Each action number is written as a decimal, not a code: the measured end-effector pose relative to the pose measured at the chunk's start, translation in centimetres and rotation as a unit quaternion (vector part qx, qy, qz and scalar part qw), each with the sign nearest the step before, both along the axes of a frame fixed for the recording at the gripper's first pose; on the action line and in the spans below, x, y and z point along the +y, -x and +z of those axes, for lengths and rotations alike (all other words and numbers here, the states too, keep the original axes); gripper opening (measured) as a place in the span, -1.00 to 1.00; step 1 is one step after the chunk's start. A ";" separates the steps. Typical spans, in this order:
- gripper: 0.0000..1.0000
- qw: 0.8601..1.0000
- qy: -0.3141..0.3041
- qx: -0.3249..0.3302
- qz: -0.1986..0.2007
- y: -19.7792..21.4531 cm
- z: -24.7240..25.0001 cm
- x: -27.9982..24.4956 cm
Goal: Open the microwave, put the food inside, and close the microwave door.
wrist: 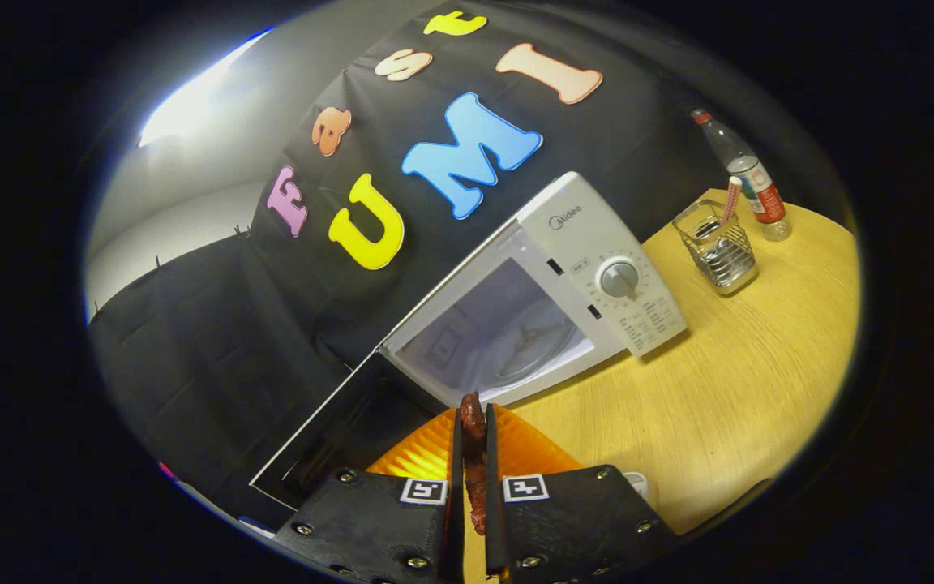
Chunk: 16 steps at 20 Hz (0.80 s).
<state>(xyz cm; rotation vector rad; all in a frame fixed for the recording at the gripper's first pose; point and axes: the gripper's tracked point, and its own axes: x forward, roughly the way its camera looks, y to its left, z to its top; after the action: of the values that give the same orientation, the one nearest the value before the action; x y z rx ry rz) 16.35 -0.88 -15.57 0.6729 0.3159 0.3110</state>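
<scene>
Op: Gripper view first, and I take the microwave (548, 284) as my landmark. It stands on the wooden table (743, 389), its door (337, 430) swung wide toward me, cavity bare with the turntable faintly showing.

Aide: And the claw?

Op: My gripper (473, 438) is closed on the food (473, 422), a dark reddish strip pinched upright between both fingers, its tip poking out just short of the microwave's open mouth. I judge I hold it high and narrow so that it clears the door sill on the way in.

Aide: What sits below it?

Op: An orange ribbed plate (426, 454), just in front of the microwave, under the fingers. Most of it is hidden by them.

Aide: Anything else?

Op: Beyond the microwave's control panel, a wire basket (718, 247) with a straw-like stick, and a bottle (747, 174) behind it. The door's far edge blends into the dark cloth, so its handle I cannot make out.
</scene>
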 end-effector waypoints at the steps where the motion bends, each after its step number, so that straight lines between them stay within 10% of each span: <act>1: -0.79 1.000 0.001 0.002 -0.001 -0.9 0.0 0.9; 16: -0.79 0.993 0.045 0.016 -0.109 -15.7 -2.4 5.3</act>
<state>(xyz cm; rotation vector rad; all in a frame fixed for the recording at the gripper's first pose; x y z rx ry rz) 32.06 4.44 -17.93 0.6174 0.2820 0.0771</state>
